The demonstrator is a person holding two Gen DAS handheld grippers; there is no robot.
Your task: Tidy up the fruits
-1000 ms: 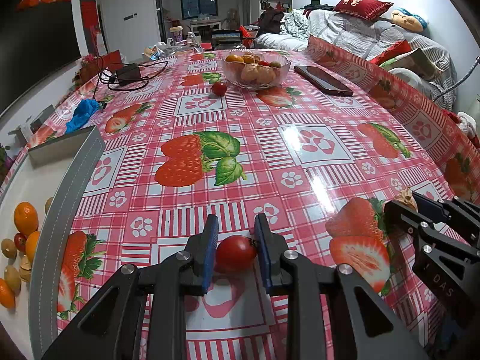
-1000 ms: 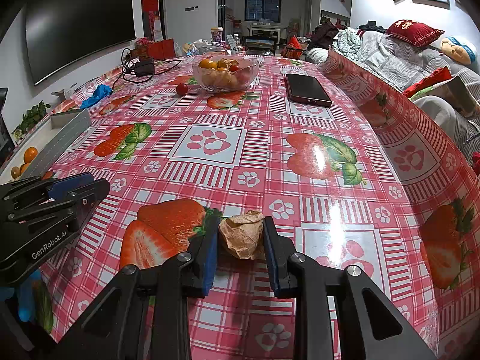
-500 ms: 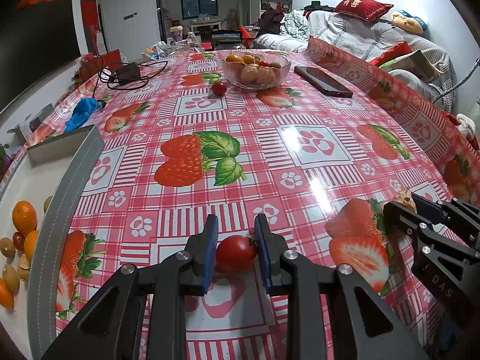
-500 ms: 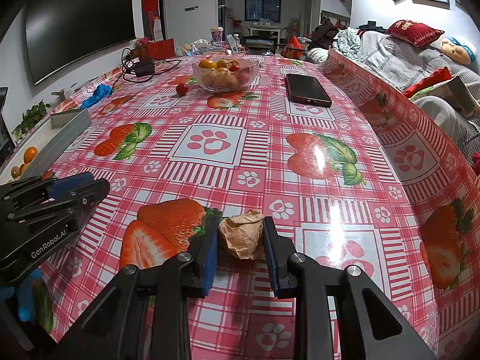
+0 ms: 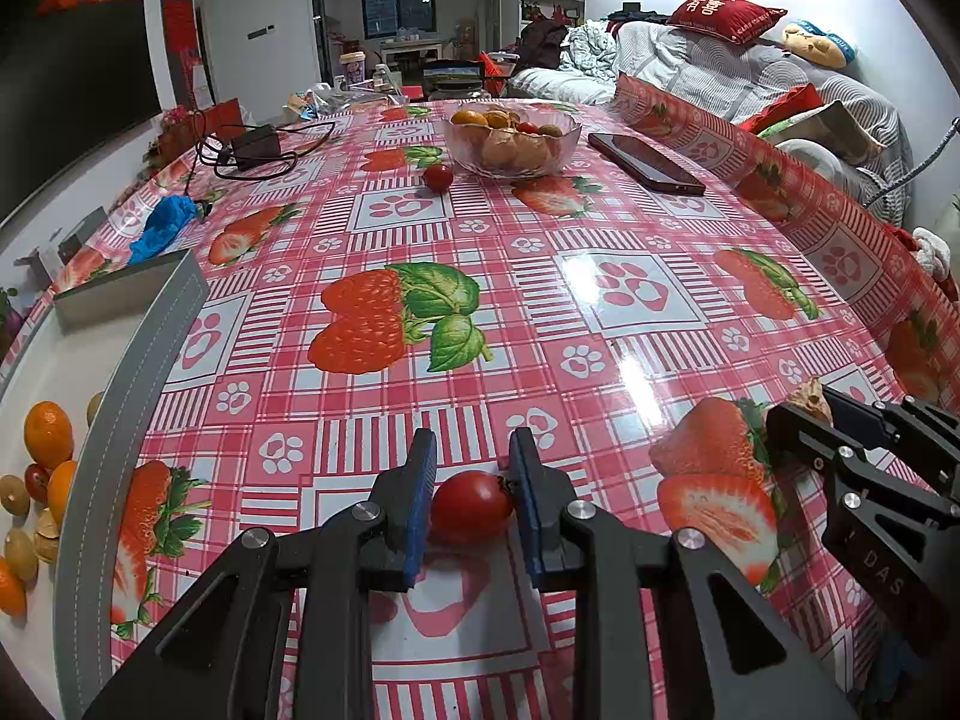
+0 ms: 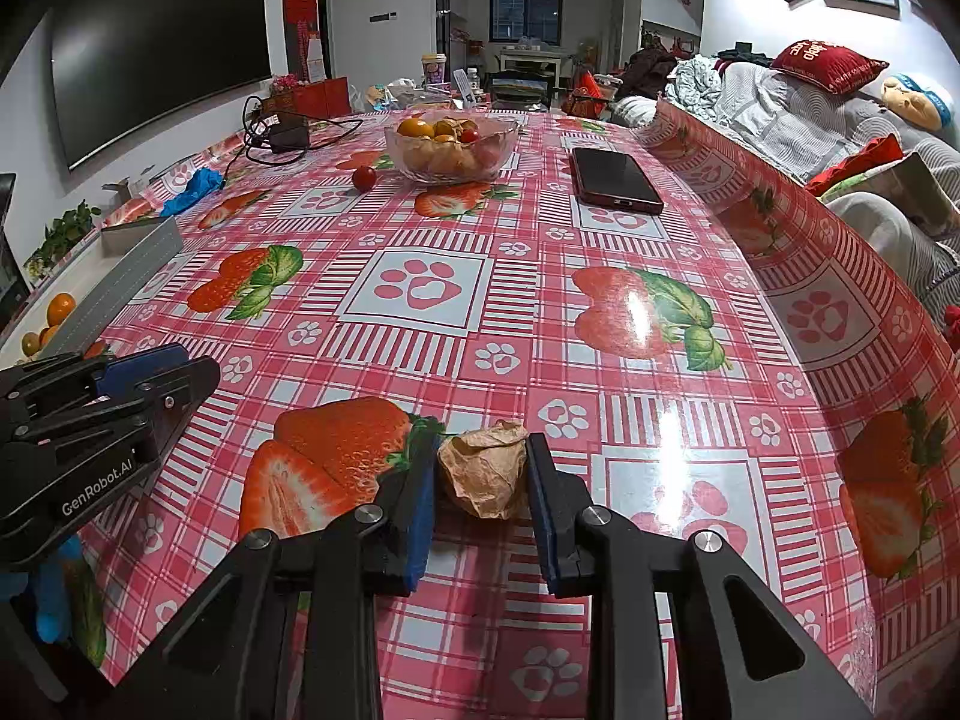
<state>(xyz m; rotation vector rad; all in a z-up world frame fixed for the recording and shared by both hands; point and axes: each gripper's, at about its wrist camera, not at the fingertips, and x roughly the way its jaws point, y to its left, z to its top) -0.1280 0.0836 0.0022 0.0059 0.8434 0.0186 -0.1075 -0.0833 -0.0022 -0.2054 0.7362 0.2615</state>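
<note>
My left gripper (image 5: 471, 468) is shut on a red cherry tomato (image 5: 471, 507) that rests on the strawberry-print tablecloth (image 5: 480, 312). My right gripper (image 6: 483, 468) is shut on a papery brown husk fruit (image 6: 483, 468), also on the cloth; it shows at the right edge of the left wrist view (image 5: 810, 399). A glass bowl (image 5: 510, 135) of oranges and other fruits stands at the far end, seen too in the right wrist view (image 6: 450, 144). A loose cherry tomato (image 5: 438, 177) lies just left of the bowl.
A black phone (image 5: 645, 162) lies right of the bowl. A charger with cables (image 5: 255, 144) and a blue cloth (image 5: 165, 225) sit at the far left. A grey-rimmed white tray (image 5: 114, 420) with several oranges and small fruits sits at the left. A sofa (image 5: 750, 66) stands beyond the right edge.
</note>
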